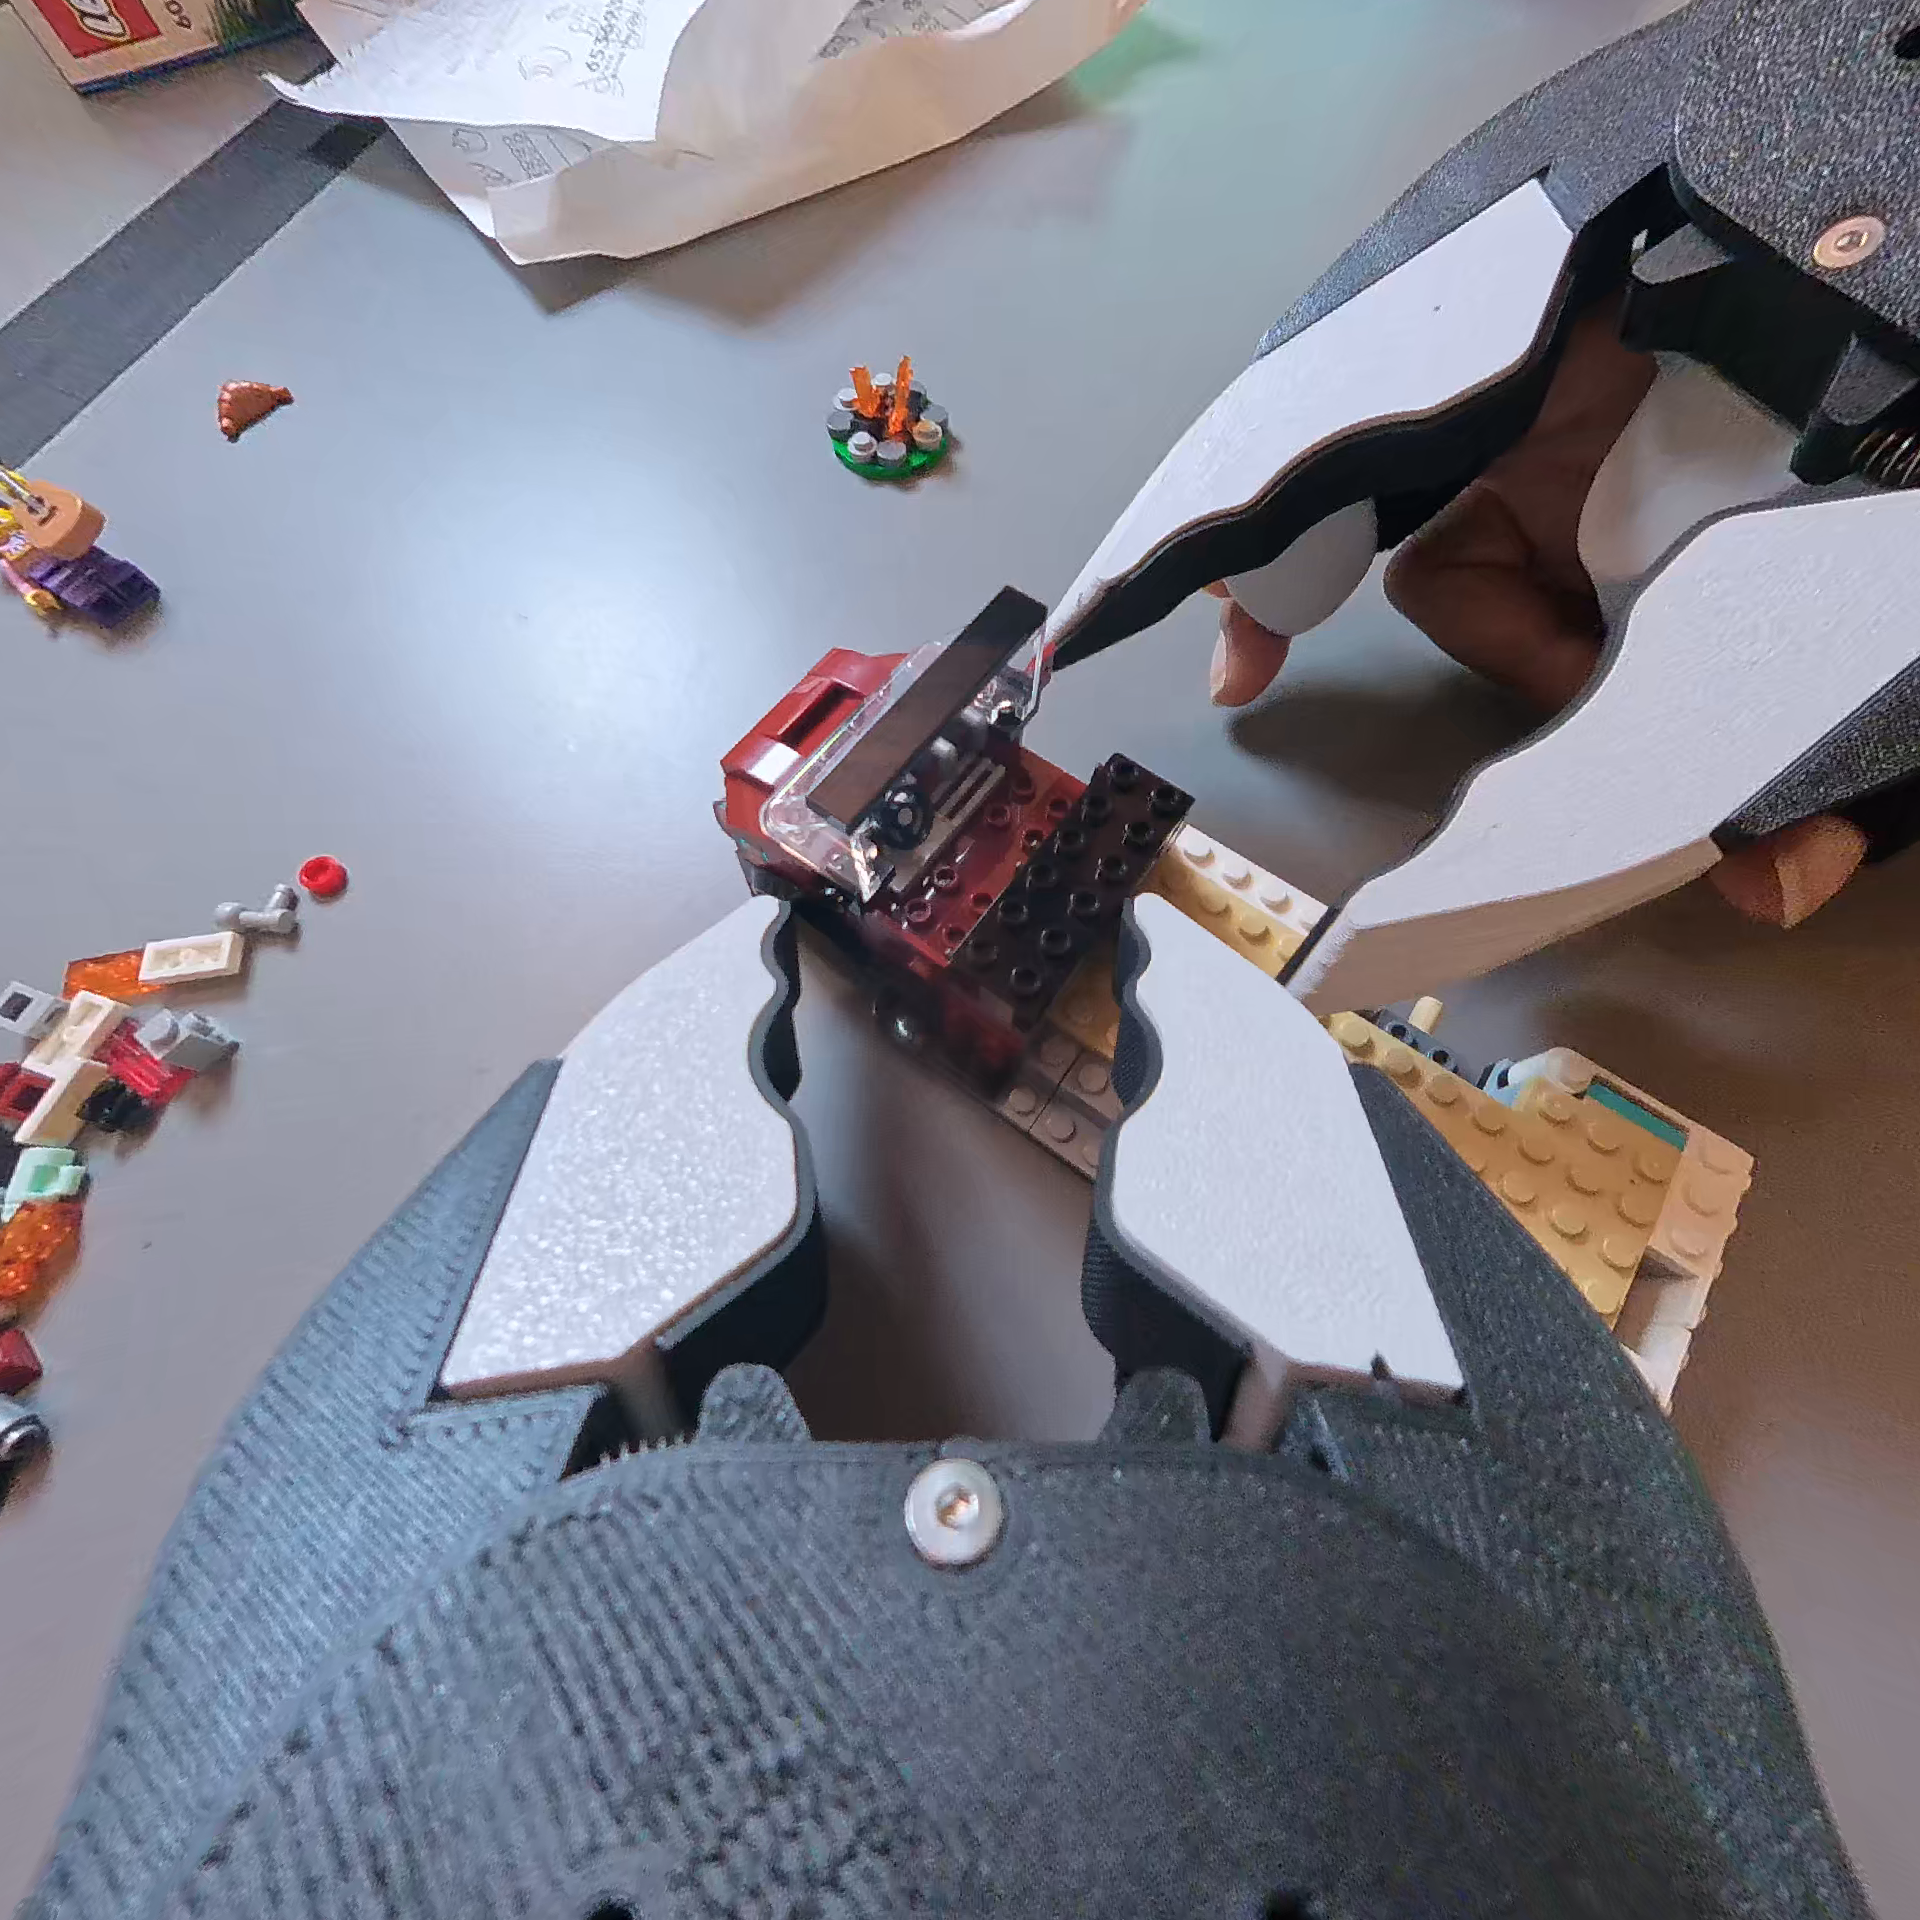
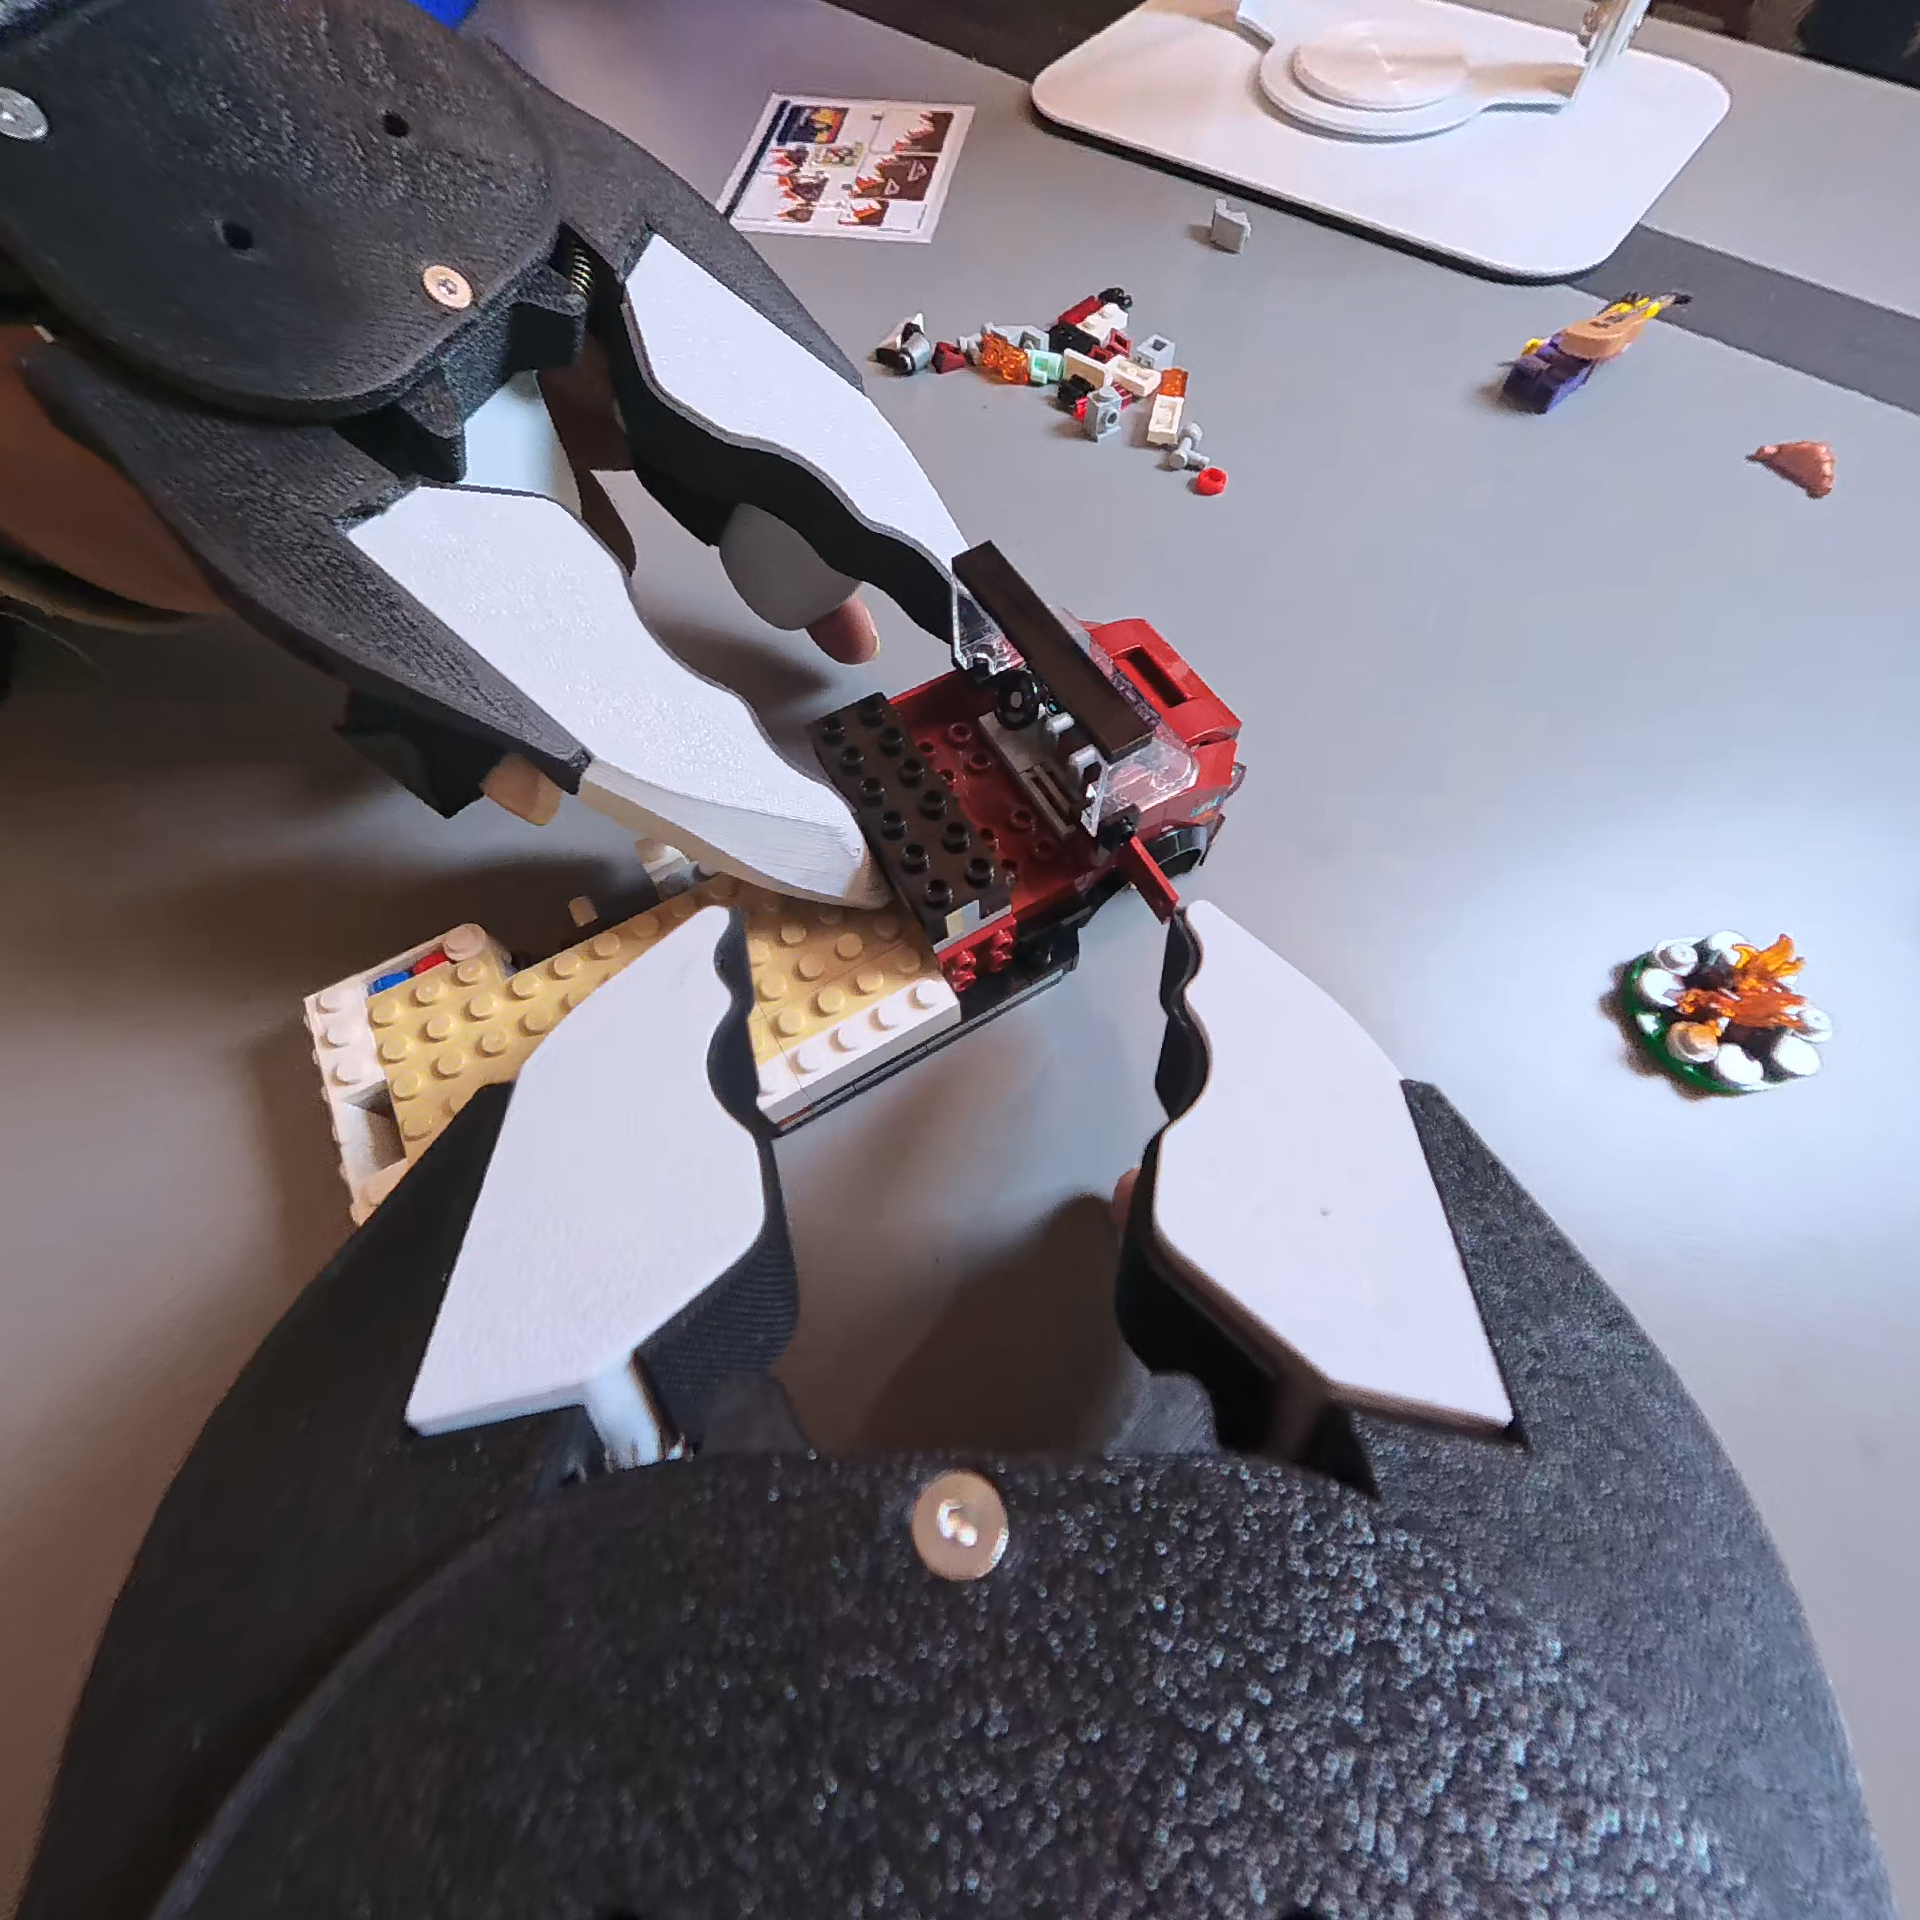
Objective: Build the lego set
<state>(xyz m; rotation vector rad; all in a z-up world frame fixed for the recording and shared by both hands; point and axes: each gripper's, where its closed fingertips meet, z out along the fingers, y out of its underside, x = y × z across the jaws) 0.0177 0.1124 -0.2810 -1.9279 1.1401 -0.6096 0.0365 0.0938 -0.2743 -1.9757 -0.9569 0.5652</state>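
Left wrist view has the truck dead centre, and it's a brick-built thing in dark red with a boxy hood. The clear windscreen is tipped up off the cab with a black tile across it. A tiny black steering wheel peeks out underneath. The bed is open studs, with a long black plate sitting tilted across the back. The truck's rear meets a tan studded plate with white edging. The whole lot sits on the grey surface.

The left gripper has its fingers partly closed around the truck. One pad is against the dark red side and the other against the end of the black plate. It looks like a proper squeeze from both views.

The right gripper is spread wide and isn't holding anything. One fingertip is over the tan plate and the other is right by the cab, next to the windscreen edge.

Further out there's a little campfire build on a green disc and a lone red stud. A messy pile of loose bricks lies nearby, along with a purple figure on its side and a small brown piece. A crumpled white paper bag, a printed sheet and a white stand sit along the far edge.
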